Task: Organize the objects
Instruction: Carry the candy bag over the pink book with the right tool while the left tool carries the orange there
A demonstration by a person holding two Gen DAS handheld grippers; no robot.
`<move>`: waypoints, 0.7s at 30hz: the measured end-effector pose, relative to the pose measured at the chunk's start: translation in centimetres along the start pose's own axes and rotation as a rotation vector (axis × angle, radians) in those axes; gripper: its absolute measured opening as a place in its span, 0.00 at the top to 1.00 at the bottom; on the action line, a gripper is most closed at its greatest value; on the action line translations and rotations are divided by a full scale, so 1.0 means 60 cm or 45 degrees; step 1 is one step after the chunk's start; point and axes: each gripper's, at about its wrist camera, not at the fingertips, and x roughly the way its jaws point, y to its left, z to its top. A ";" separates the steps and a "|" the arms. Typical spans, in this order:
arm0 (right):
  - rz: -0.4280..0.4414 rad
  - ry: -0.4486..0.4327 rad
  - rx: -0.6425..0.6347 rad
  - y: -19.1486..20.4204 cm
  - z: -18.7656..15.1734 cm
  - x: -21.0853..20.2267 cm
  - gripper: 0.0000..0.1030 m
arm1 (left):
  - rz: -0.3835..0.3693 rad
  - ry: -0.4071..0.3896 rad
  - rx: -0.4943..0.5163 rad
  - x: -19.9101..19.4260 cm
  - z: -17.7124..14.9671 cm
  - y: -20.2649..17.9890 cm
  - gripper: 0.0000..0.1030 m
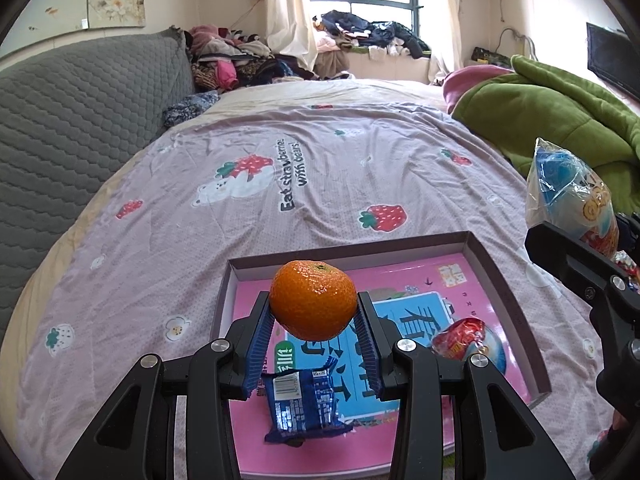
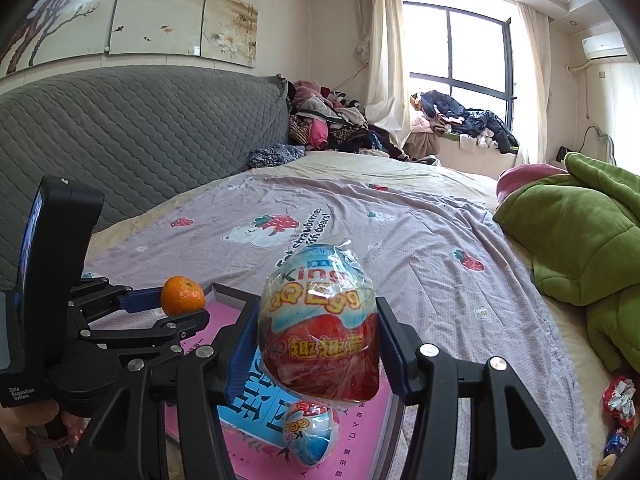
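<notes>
Left gripper: I have it clamped on a round orange mandarin with a small green stem scar; the blue ribbed pads press its two sides at lower centre of the left wrist frame.
Mandarin position: held in the air above the shallow cardboard box tray with a pink printed liner; it does not touch the tray.
Right gripper: I have it clenched on a large egg-shaped toy in clear crinkled wrap, blue on top and red below, at centre of the right wrist frame.
Large egg position: upright between the pads, above the tray's right part; in the left wrist frame it shows at the right edge.
Tray contents: a blue foil snack packet with a barcode lies flat at lower centre of the left wrist frame; a smaller wrapped egg of the same kind lies on the liner, under the held egg.
Tray location: on a lilac bedsheet printed with strawberries and bears.
Surroundings: green padded quilt at right; small wrapped sweets at lower right edge, outside the tray.
</notes>
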 end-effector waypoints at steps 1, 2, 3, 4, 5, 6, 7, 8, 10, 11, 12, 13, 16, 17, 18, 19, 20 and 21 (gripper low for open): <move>0.001 0.003 0.001 -0.002 -0.002 0.003 0.47 | 0.001 0.005 0.002 0.004 0.001 0.001 0.59; 0.000 0.006 0.001 -0.003 -0.002 0.007 0.47 | 0.002 0.011 0.005 0.009 0.003 0.001 0.59; -0.003 0.008 -0.001 -0.005 -0.003 0.011 0.47 | 0.003 0.015 0.005 0.015 0.004 0.001 0.59; -0.004 0.010 0.000 -0.007 -0.004 0.015 0.47 | 0.003 0.020 0.005 0.019 0.003 0.002 0.59; -0.004 0.011 0.001 -0.009 -0.005 0.018 0.47 | -0.005 0.028 0.008 0.024 0.004 0.002 0.59; -0.004 0.011 0.002 -0.012 -0.005 0.022 0.47 | -0.011 0.039 0.009 0.031 0.005 0.001 0.59; -0.003 0.013 0.003 -0.013 -0.006 0.025 0.47 | -0.016 0.045 0.013 0.036 0.006 0.000 0.59; -0.002 0.015 0.006 -0.016 -0.006 0.030 0.47 | -0.022 0.055 0.021 0.041 0.006 -0.001 0.59; 0.000 0.013 0.007 -0.018 -0.006 0.037 0.47 | -0.040 0.083 0.016 0.054 0.007 -0.001 0.59; 0.002 0.018 0.000 -0.019 -0.008 0.043 0.47 | -0.053 0.097 0.014 0.061 0.008 -0.001 0.59; 0.004 0.024 -0.004 -0.019 -0.009 0.049 0.47 | -0.050 0.108 0.015 0.068 0.008 -0.001 0.59; 0.000 0.032 -0.005 -0.020 -0.012 0.056 0.47 | -0.044 0.115 0.022 0.074 0.008 -0.003 0.59; 0.009 0.056 0.004 -0.026 -0.018 0.075 0.47 | -0.015 0.121 0.046 0.087 0.008 -0.006 0.59; 0.009 0.062 0.002 -0.027 -0.020 0.081 0.47 | -0.013 0.128 0.047 0.093 0.008 -0.005 0.59; 0.007 0.068 0.001 -0.029 -0.022 0.086 0.47 | -0.016 0.136 0.039 0.098 0.009 -0.004 0.59; 0.003 0.073 0.002 -0.031 -0.024 0.091 0.47 | -0.025 0.148 0.030 0.105 0.009 -0.002 0.59; 0.002 0.081 0.003 -0.033 -0.027 0.097 0.47 | -0.030 0.160 0.027 0.111 0.009 -0.001 0.59; 0.002 0.094 0.002 -0.034 -0.030 0.105 0.47 | -0.026 0.167 0.032 0.117 0.008 -0.001 0.59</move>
